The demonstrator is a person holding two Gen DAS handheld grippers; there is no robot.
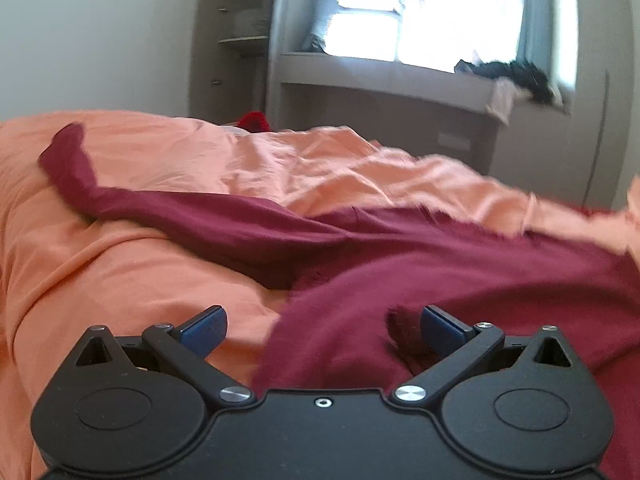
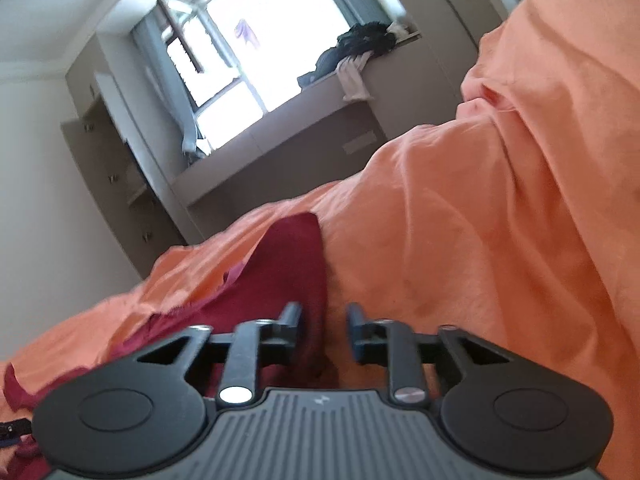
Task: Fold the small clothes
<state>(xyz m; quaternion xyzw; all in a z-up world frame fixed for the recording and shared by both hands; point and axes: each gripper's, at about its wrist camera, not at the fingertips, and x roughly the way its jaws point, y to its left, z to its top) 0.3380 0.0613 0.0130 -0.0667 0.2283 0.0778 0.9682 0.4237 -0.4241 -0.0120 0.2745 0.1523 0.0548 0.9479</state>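
An orange bedsheet [image 1: 120, 264] fills both views. Across it lies the maroon garment [image 1: 460, 280] – one sleeve trailing toward ten o'clock. The left gripper [image 1: 323, 330] gapes wide over its edge, pinching nothing. The right gripper [image 2: 323, 326] – half-parted – has a maroon fold [image 2: 304, 280] between unpressed pads.

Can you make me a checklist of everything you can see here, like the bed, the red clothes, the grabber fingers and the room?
Surface: orange bedsheet, rumpled and wrinkled.
Job's things: dark red garment lying spread and creased on the sheet, not yet folded, one long part stretching away to the left.
Clutter: small bright red thing beyond the bed's far edge; too blurred to name.
Grippers: left gripper wide open over the garment's edge; right gripper partly open, the garment's edge between its fingers, not visibly pinched.
Cables: nothing seen.
Surroundings: bright window, pile of dark clothes on the ledge, shelves.
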